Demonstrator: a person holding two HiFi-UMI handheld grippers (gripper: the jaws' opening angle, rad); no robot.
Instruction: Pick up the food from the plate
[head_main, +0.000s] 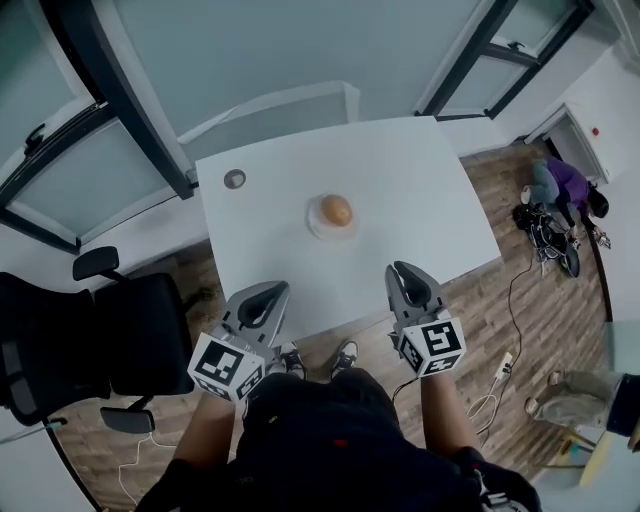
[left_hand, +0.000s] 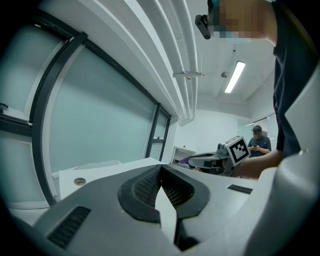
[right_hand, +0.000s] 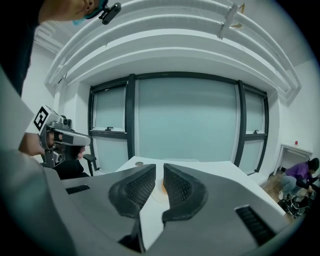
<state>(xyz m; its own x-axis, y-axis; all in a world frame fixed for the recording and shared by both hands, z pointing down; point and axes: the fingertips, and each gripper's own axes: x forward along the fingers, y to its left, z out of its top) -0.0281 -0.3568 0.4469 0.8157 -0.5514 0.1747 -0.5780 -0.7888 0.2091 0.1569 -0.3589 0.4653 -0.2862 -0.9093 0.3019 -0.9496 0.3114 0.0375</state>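
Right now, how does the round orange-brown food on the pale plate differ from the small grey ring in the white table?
The food is orange-brown and domed, rising from its plate; the grey ring looks flat in the white table. The food looks larger than the grey ring. The food lies near the table's middle; the grey ring sits near its far left corner. Both are round.

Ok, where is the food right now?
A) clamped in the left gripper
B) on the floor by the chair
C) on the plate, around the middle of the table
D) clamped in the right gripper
C: the round brown food sits on the plate around the middle of the white table, while the left gripper and right gripper are both shut on nothing at its near edge.
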